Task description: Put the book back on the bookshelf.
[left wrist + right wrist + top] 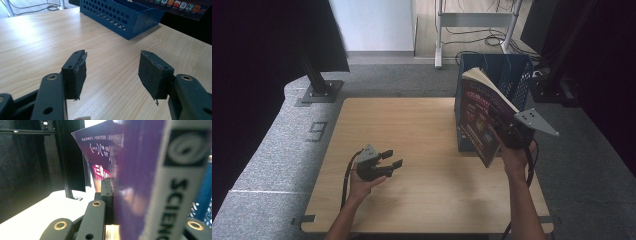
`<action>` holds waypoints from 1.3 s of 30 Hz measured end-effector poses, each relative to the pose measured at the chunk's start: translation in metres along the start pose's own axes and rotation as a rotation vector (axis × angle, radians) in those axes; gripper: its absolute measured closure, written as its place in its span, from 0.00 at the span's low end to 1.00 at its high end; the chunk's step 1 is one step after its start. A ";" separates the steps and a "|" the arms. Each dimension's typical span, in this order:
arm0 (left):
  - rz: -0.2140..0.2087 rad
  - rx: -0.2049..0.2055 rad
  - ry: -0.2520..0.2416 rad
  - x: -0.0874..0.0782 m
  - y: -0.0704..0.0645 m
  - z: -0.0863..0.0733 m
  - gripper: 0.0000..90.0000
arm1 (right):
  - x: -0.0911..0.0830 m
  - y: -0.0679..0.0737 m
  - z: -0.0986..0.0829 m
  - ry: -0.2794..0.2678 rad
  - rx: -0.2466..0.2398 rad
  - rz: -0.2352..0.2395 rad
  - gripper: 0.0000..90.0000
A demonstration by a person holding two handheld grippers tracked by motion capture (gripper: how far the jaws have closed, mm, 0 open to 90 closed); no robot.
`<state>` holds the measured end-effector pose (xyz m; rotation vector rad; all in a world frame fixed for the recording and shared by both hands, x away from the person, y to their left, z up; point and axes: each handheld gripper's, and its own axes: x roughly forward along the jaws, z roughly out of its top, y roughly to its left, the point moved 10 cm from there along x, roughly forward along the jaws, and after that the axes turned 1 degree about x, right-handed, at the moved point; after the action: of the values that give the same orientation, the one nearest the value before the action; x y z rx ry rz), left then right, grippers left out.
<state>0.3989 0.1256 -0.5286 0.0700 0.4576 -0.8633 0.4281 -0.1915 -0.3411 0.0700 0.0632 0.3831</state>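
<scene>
In the right gripper view, the purple paperback book (140, 182) is blurred, cut off by the top and bottom edges, and hides the right-hand jaw. In the left gripper view, the blue slotted plastic crate (120, 17) runs off the top edge.

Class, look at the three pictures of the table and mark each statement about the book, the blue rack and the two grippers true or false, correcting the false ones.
1. The right gripper is clamped on a purple book. True.
2. The left gripper holds a pen. False: its jaws stand open with nothing between them.
3. The blue rack stands at the far right of the wooden table. True.
4. The book lies flat on the table. False: it is held up in the air, in front of the rack.
</scene>
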 end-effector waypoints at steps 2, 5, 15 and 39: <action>0.000 0.000 0.000 0.000 0.000 0.000 0.44 | 0.000 -0.002 0.001 -0.002 -0.001 -0.008 0.91; -0.002 -0.001 0.003 0.001 0.000 -0.001 0.44 | 0.000 -0.005 0.004 -0.013 -0.005 -0.019 0.91; 0.000 -0.003 0.004 0.001 0.001 -0.001 0.44 | 0.009 -0.013 0.006 -0.002 0.000 -0.047 0.91; 0.002 -0.015 0.005 0.000 0.004 -0.003 0.44 | 0.051 -0.038 0.001 0.006 0.031 -0.126 0.91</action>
<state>0.4010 0.1288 -0.5321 0.0588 0.4691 -0.8579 0.4894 -0.2072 -0.3457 0.0950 0.0794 0.2570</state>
